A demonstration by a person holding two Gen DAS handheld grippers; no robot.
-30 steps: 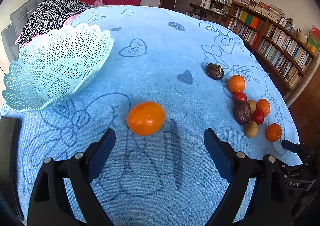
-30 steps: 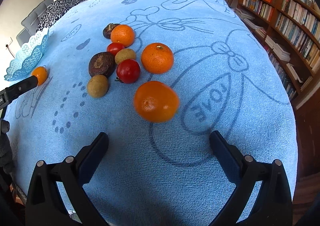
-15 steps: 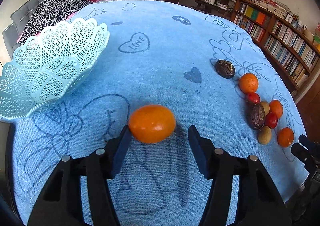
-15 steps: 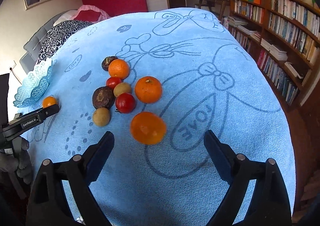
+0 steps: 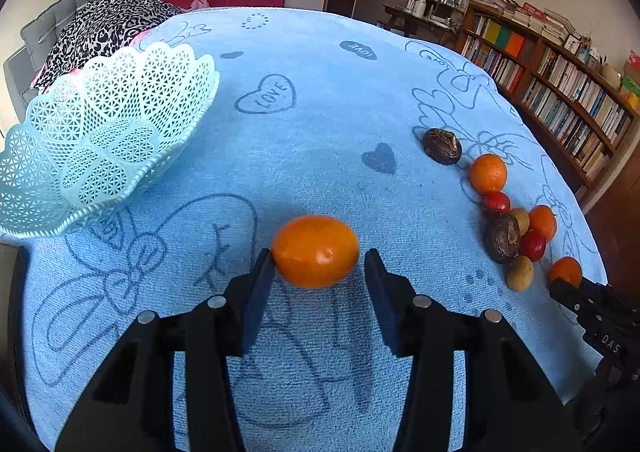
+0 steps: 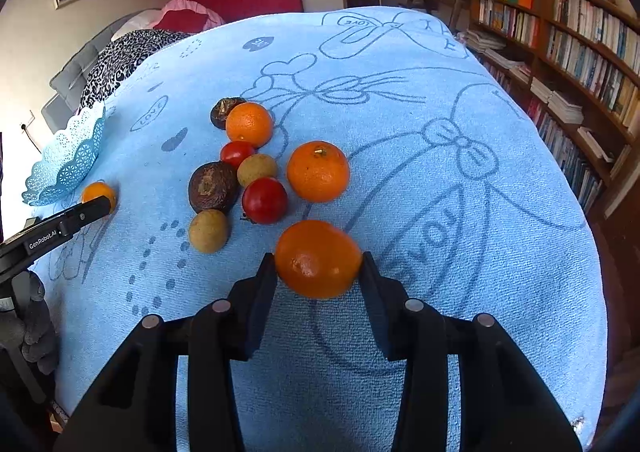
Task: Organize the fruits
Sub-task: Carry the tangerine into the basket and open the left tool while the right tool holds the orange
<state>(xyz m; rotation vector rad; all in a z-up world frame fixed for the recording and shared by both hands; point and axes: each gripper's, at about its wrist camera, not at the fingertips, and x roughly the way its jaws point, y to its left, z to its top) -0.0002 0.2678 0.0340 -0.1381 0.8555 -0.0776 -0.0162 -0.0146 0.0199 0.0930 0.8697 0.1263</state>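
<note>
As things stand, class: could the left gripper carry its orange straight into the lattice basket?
Probably yes. The left gripper flanks the orange, and only bare blue cloth lies between it and the empty basket.

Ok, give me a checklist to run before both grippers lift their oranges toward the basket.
1. Left gripper around its orange: not ok yet. One finger touches, a gap shows at the other.
2. Right gripper on its orange: ok. Both fingers look to be touching it.
3. Basket ready: ok. It looks empty, tilted, on the blue cloth.
4. Left path to the basket: ok. Only bare cloth lies between.
5. Neighbours by the right orange: cannot tell if the red tomato will be nudged; it sits close.
6. Grip firmness: cannot tell.
</note>
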